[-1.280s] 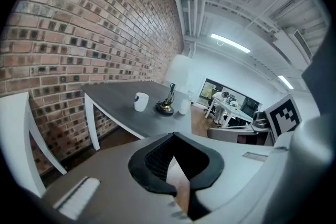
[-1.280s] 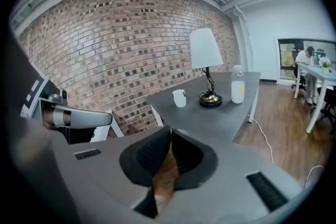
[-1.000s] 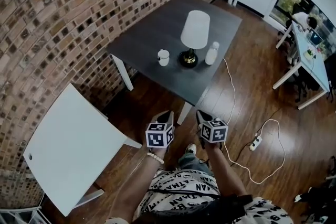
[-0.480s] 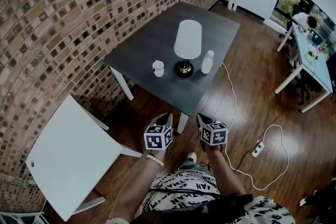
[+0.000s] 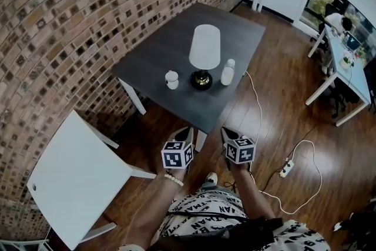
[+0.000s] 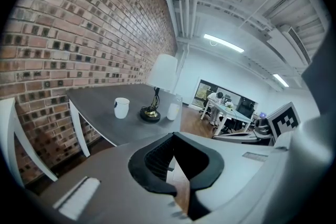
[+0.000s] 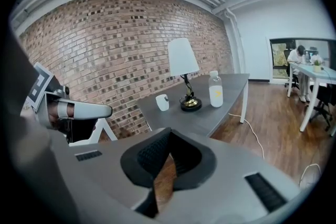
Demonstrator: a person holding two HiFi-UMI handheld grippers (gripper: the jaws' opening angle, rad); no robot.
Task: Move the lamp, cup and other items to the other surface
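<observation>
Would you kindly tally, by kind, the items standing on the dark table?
Lamp: 1
Cup: 1
Bottle: 1
Total: 3

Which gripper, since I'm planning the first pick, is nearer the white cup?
Left. In the head view the left gripper sits almost straight back from the cup, off the near edge of the dark table; the right gripper is farther to the right, in line with the bottle.
</observation>
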